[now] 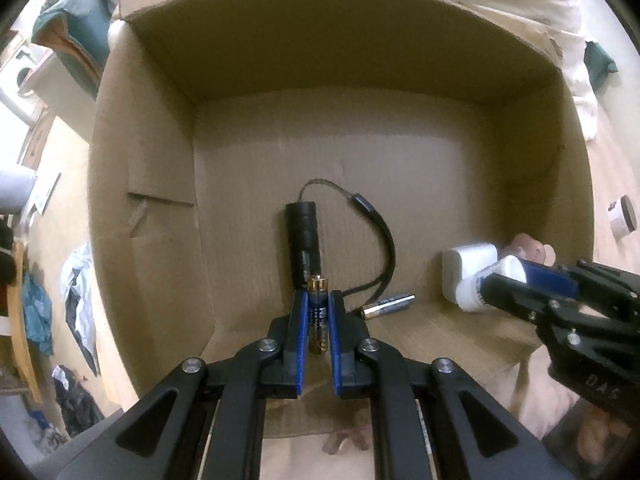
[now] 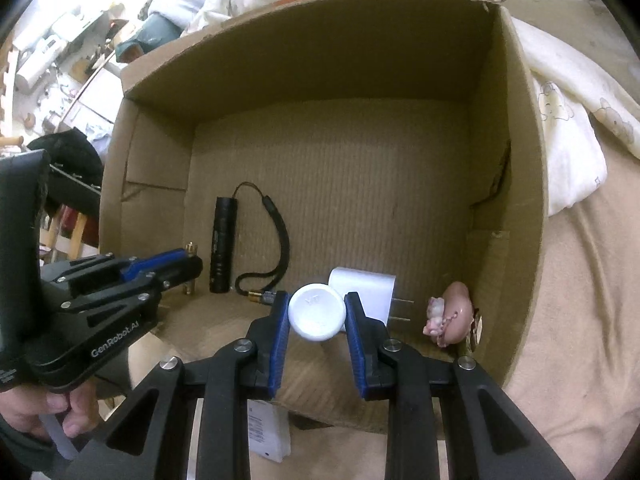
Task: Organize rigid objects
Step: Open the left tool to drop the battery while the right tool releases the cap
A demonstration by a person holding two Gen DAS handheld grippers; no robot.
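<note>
My left gripper point(image 1: 318, 300) is shut on a blue and gold battery point(image 1: 318, 312), held upright over the floor of an open cardboard box point(image 1: 360, 140). A black flashlight point(image 1: 303, 240) with a wrist cord lies just beyond it, and a second battery point(image 1: 388, 305) lies to its right. My right gripper point(image 2: 317, 304) is shut on a small white capped bottle point(image 2: 316, 312), low inside the box point(image 2: 340, 200). Behind the bottle lies a white plug adapter point(image 2: 370, 288), and a pink toy point(image 2: 452, 314) rests by the right wall. The left gripper point(image 2: 188, 264) shows at the left of the right wrist view.
The box sits on a beige bed cover point(image 2: 580, 320) with a white duvet point(image 2: 560, 120) behind and to the right. A small round container point(image 1: 622, 218) lies outside the box's right wall. A white card point(image 2: 266, 428) lies under the right gripper, outside the box. Clutter lines the left side.
</note>
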